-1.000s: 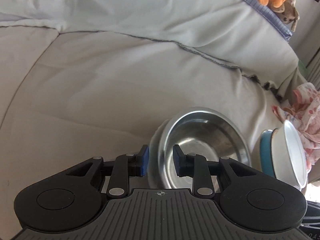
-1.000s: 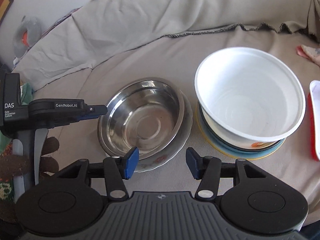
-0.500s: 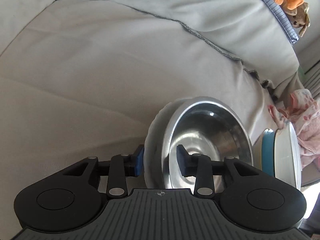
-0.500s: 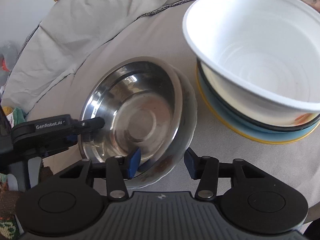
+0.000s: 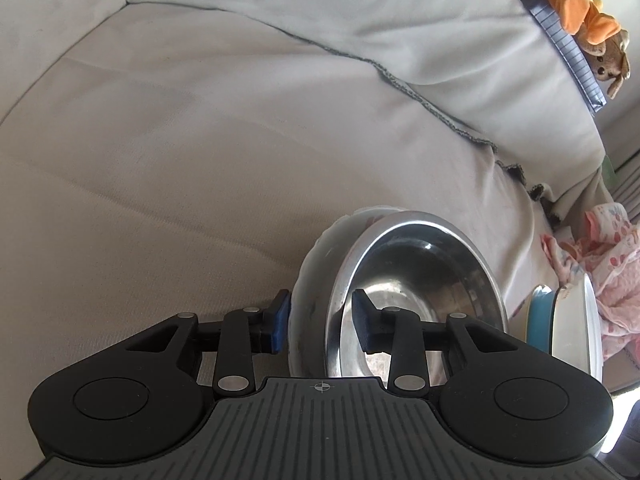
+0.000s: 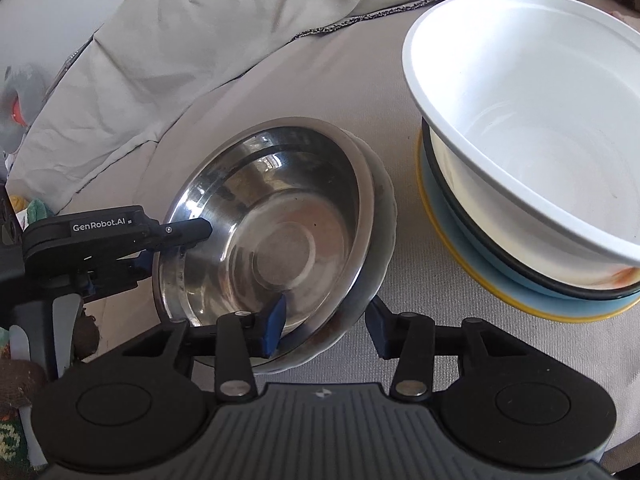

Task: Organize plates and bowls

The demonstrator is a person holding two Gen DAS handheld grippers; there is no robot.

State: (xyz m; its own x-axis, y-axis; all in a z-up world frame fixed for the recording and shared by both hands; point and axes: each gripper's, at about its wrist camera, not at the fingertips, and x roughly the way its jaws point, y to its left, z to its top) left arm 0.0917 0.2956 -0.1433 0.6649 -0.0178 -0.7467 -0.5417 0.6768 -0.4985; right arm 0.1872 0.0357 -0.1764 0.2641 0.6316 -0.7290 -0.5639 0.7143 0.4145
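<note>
A steel bowl (image 6: 264, 236) sits in a white plate (image 6: 384, 208) on the cloth-covered couch. My left gripper (image 5: 320, 324) straddles their near rim, one finger inside the steel bowl (image 5: 416, 280) and one outside the plate (image 5: 316, 264); the jaws are apart with no clear pinch. My right gripper (image 6: 324, 324) is open and straddles the opposite rim, left finger inside the bowl, right finger outside the plate. To the right stands a stack: a white bowl (image 6: 532, 128) on a dark-rimmed bowl and a blue plate (image 6: 472, 264).
A pink patterned cloth (image 5: 600, 264) lies beyond the stack (image 5: 560, 328). Stuffed toys (image 5: 580, 12) sit on the backrest. The grey couch cover (image 5: 200, 160) spreads wide to the left. The left gripper body (image 6: 100, 232) shows in the right wrist view.
Both grippers have moved in on the steel bowl and plate. The right gripper's fingers now straddle the rim; the left gripper has slid further over its side.
</note>
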